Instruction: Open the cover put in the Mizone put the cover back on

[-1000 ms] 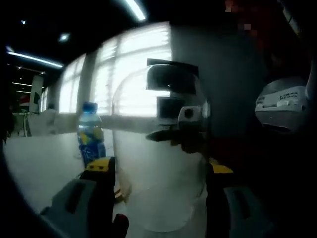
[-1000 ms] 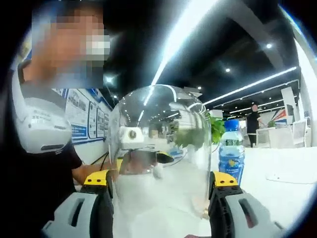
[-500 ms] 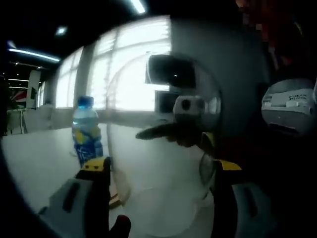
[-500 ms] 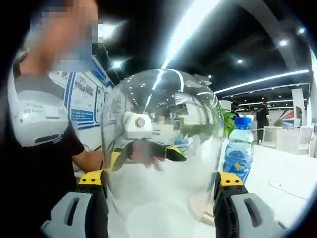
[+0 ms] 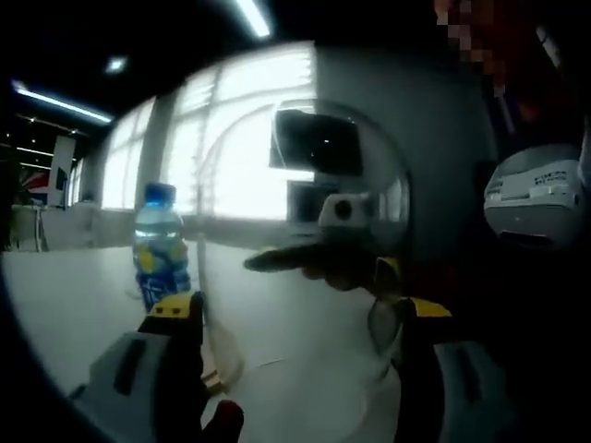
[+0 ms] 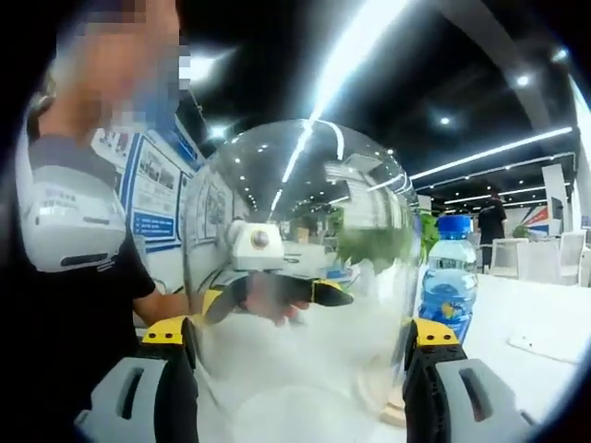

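Note:
A clear glass dome cover [image 5: 249, 185] stands between my left gripper's [image 5: 295, 318] yellow-tipped jaws, which press on its sides. The same cover [image 6: 305, 212] sits between my right gripper's [image 6: 300, 341] jaws from the opposite side, so both grippers are shut on it. Through the glass each view shows the other gripper's jaw and a hand. A Mizone bottle [image 5: 159, 249] with a blue cap stands upright on the white table [image 5: 74, 305], left of the cover in the left gripper view. In the right gripper view the bottle [image 6: 448, 277] is on the right. A wooden base [image 5: 217, 365] edge shows under the cover.
A person in a dark shirt with a white device [image 6: 69, 221] on the chest stands close behind the cover. A flat pale object [image 6: 545, 346] lies on the table at the right. Bright windows [image 5: 249, 129] lie beyond the table.
The cover looms larger and higher in the right gripper view, and its open rim has sunk lower in the left gripper view. The bottle still stands in place.

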### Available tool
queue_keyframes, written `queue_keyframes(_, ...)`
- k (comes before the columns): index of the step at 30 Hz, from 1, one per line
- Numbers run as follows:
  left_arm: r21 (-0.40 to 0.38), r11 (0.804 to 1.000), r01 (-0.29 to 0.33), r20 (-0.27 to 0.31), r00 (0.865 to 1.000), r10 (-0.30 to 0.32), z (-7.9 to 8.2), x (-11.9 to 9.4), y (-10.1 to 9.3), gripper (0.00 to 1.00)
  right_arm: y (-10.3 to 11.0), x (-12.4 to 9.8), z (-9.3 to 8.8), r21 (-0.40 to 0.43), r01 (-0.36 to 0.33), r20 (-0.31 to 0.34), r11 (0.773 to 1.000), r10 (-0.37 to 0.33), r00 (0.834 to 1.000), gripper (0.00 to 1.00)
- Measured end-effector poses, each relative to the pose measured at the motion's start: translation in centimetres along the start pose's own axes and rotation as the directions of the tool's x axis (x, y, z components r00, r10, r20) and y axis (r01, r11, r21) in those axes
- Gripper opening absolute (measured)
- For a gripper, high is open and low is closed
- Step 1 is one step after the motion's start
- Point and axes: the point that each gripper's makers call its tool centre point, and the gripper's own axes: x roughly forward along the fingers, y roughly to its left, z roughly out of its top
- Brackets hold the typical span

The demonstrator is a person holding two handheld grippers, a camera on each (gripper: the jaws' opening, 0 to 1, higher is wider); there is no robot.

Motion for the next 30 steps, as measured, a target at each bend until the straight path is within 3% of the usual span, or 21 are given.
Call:
queue_keyframes(10, 0.019, 1.000, 0.022, -0.015, 1.000, -0.021, -0.2, 0.1, -0.4, 0.81, 0.0, 0.2, -0.1, 0.025, -0.032, -0.027, 0.999, 0.032, 0.999, 0.88)
queue_keyframes(24, 0.017, 0.998, 0.056, 0.001, 0.998, -0.056, -0.2, -0.3, -1.1, 0.81, 0.8, 0.0, -0.3, 0.016, -0.063, 0.016, 0.998, 0.063, 0.998, 0.89)
queue_keyframes(30, 0.004, 0.999, 0.039, 0.011, 0.999, -0.039, -0.3, -0.1, -1.3, 0.82, 0.9, 0.0, -0.4, 0.023, -0.061, 0.038, 0.998, 0.060, 0.997, 0.89)
